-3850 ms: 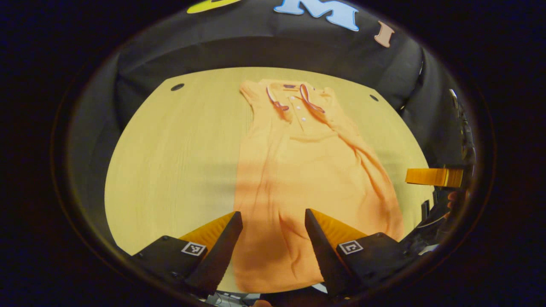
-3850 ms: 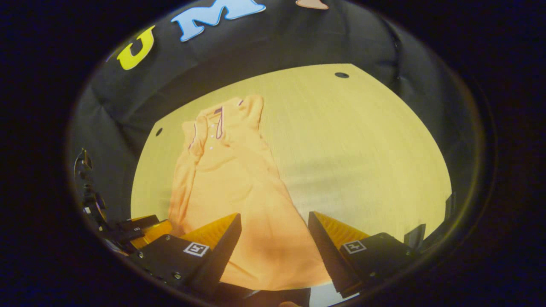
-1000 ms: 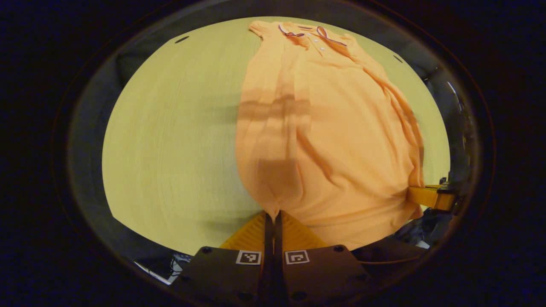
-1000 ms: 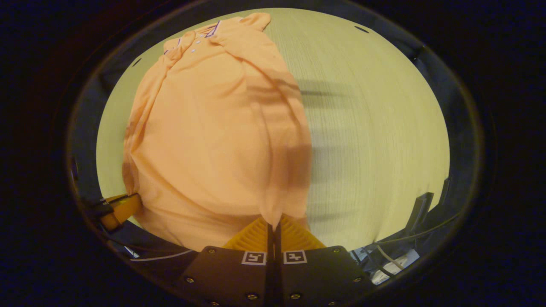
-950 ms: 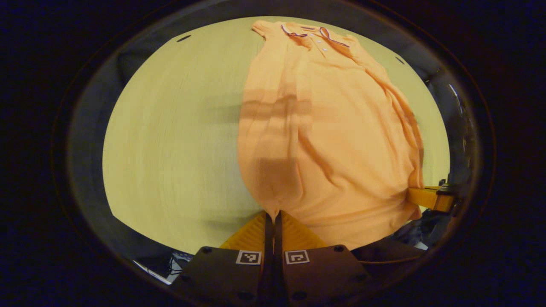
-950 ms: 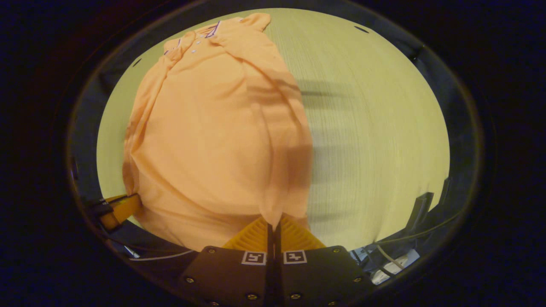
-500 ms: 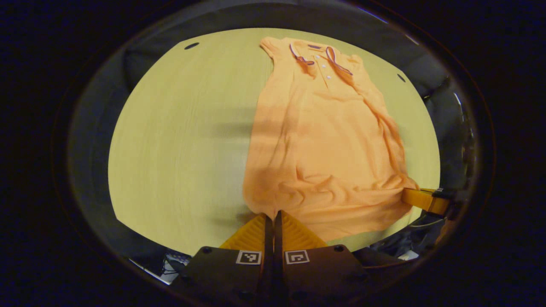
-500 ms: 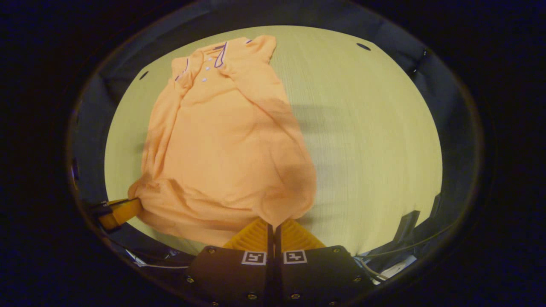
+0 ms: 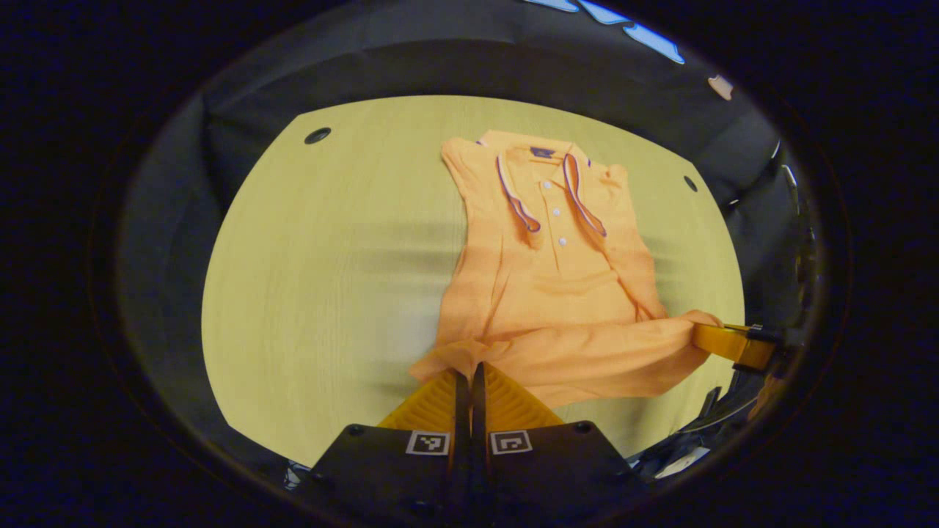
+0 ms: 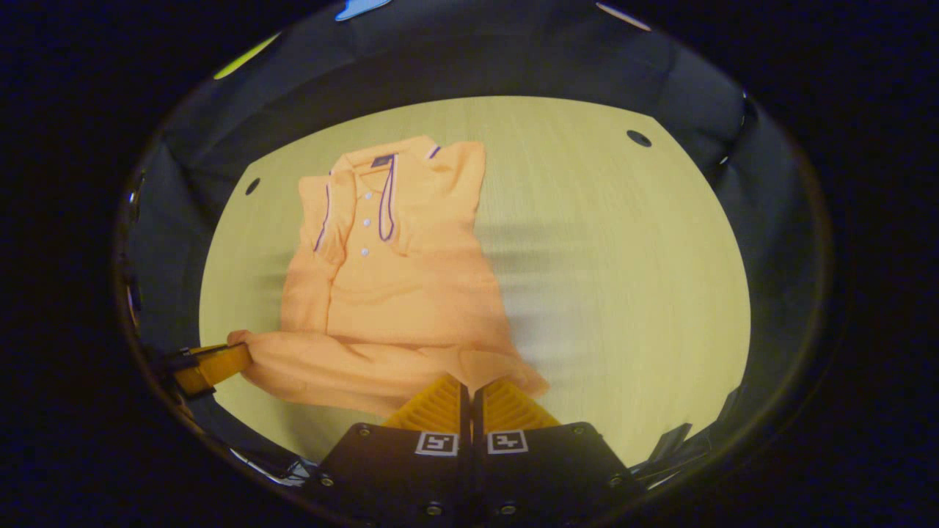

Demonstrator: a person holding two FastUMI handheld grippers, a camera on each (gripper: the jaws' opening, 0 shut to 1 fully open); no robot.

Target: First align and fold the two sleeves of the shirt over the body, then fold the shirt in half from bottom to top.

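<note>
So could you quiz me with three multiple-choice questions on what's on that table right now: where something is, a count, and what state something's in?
1. Where does the collar of the orange polo shirt lie on the pale wooden table?
A. at the far end, away from both grippers
B. at the near edge
C. hanging off the side

2. How many white buttons show on the placket?
A. one
B. three
C. six

3. What are the left gripper and right gripper doing?
A. both open above the cloth
B. one open, one shut
C. both shut on the shirt's bottom hem

Answers:
1. A, the collar sits at the top of both views, far from the fingers.
2. B, three small dots run down the placket.
3. C, each pair of fingers is closed with a hem corner pinched between them.
</note>
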